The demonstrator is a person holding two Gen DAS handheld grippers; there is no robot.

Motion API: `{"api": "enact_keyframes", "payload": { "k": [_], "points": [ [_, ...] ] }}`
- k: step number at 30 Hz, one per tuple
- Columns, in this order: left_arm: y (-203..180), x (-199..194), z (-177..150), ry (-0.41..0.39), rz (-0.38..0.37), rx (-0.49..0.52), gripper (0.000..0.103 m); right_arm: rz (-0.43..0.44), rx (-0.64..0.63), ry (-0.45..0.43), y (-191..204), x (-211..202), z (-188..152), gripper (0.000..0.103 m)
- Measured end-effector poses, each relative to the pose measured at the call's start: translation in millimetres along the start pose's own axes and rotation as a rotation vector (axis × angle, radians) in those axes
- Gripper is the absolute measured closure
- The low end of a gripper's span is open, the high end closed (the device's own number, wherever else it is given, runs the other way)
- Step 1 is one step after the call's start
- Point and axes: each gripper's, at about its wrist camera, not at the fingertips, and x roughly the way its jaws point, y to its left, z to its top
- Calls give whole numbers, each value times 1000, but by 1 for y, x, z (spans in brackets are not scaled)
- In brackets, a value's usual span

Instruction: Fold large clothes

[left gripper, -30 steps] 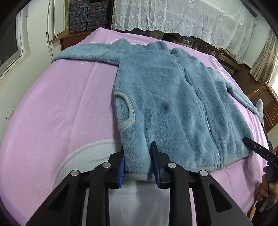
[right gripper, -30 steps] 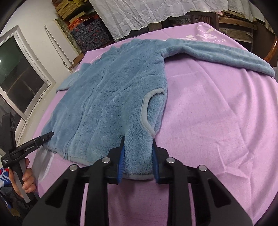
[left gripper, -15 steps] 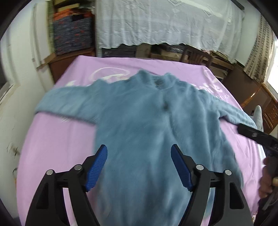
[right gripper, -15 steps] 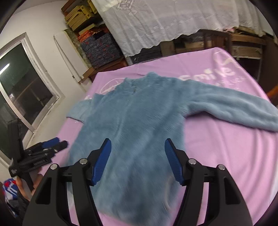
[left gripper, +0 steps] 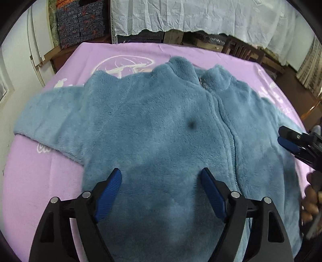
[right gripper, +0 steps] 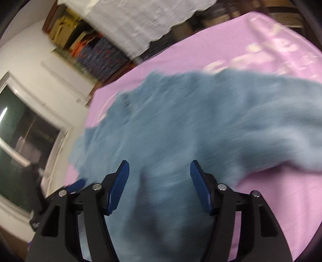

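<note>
A blue fleece jacket (left gripper: 161, 121) lies flat, zipper up, on a purple blanket (left gripper: 40, 181), sleeves spread to both sides. My left gripper (left gripper: 161, 171) hovers over the jacket's chest left of the zipper. Its jaws are opening and nothing is pinched between the blue pads. In the blurred right wrist view my right gripper (right gripper: 160, 163) stands open above the jacket (right gripper: 181, 121), apart from the fleece. It also shows at the right edge of the left wrist view as the right gripper (left gripper: 281, 134), held by a hand (left gripper: 310, 201).
The blanket (right gripper: 281, 201) covers a wide bed-like surface. A white lace cloth (left gripper: 201, 16) hangs behind it, with stacked patterned boxes (left gripper: 80, 20) at the back left and wooden furniture (left gripper: 251, 52) at the back right. A window (right gripper: 20, 141) is on the left.
Both grippers let go of the jacket's bottom hem and opened. Both moved forward over the jacket toward its collar, so the hem is out of view now.
</note>
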Motion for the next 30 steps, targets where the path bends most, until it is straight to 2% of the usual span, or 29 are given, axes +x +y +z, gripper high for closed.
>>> {"api": "enact_keyframes", "payload": {
  "k": [1,2,4,5,7,9,11,13,17,20,27,29,30],
  "points": [
    [9,-4,3,-9,4,-25,22,-8,24,-16,-11,-4,3,48],
    [22,-10,7,-22,-1,-64,22,56,87,-13,-27,-6,7,50],
    [50,-21,14,-48,-16,-150,19,130,188,-7,-45,-8,8,59],
    [68,-26,17,-58,-11,-203,18,141,216,-8,-50,-8,9,60],
    [113,-34,24,-72,14,-327,17,152,245,-27,-53,-11,6,61],
    [163,-35,26,-61,47,-453,17,127,239,-45,-51,-14,4,60],
    [200,-34,25,-56,57,-557,17,86,222,-69,-44,-18,4,55],
    [220,-32,28,-55,50,-597,18,63,207,-91,-39,-24,4,48],
    [236,-14,39,-56,25,-617,20,33,187,-108,-37,-29,7,46],
    [240,-5,50,-99,30,-625,20,37,193,-108,-41,-29,8,46],
    [250,5,64,-156,-34,-750,20,7,158,-107,-38,-27,7,46],
    [255,-1,59,-164,-28,-782,33,2,153,-107,-36,-25,8,45],
    [258,-2,59,-166,-18,-779,59,3,155,-107,-36,-25,8,46]
  ]
}}
